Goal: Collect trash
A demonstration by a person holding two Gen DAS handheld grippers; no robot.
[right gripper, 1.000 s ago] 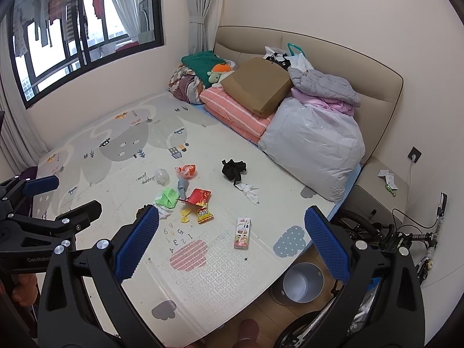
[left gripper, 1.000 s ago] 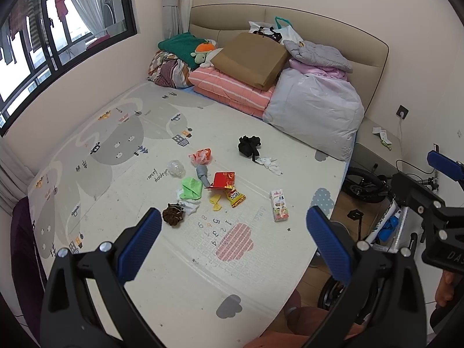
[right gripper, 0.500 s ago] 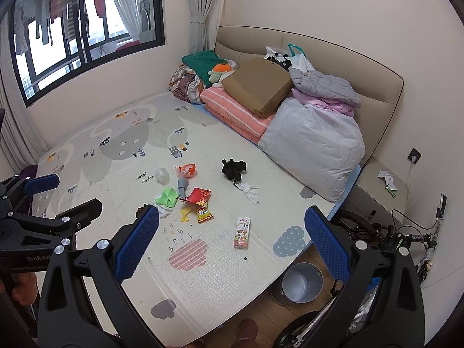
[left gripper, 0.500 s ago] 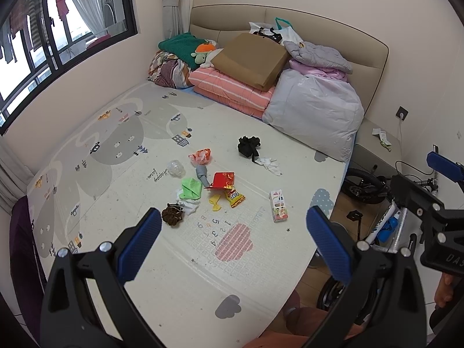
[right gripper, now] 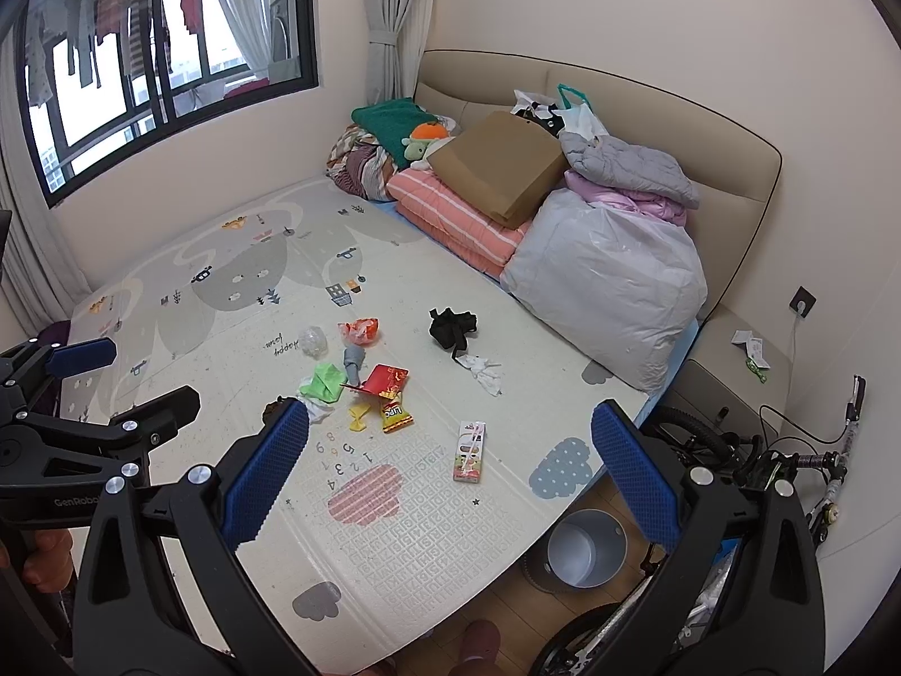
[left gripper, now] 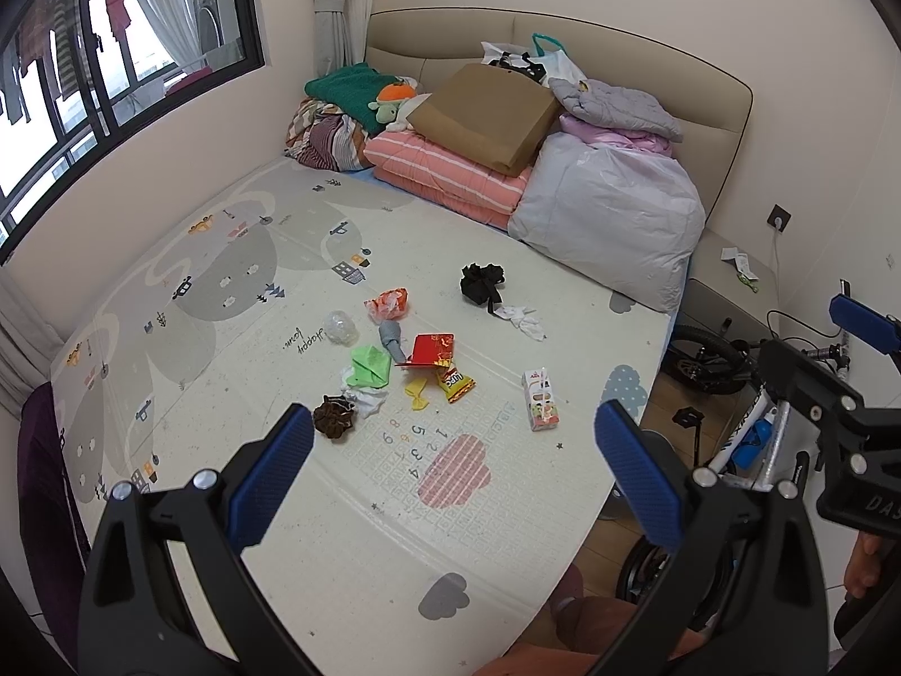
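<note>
Trash: juice carton (left gripper: 542, 399), snack wrappers (left gripper: 433, 363) and crumpled tissue (left gripper: 521, 320) lie scattered mid play mat (left gripper: 281, 507) on the bed; bin (right gripper: 585, 549) on the floor beside it. Left tongs (left gripper: 453, 473) and right tongs (right gripper: 449, 465) hover wide open, empty. Risk: light wrappers slipping from the pads. Unchanged from earlier frames.

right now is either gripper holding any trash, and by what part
Nothing is held. The left gripper and right gripper are both open and empty above the mat.
</note>
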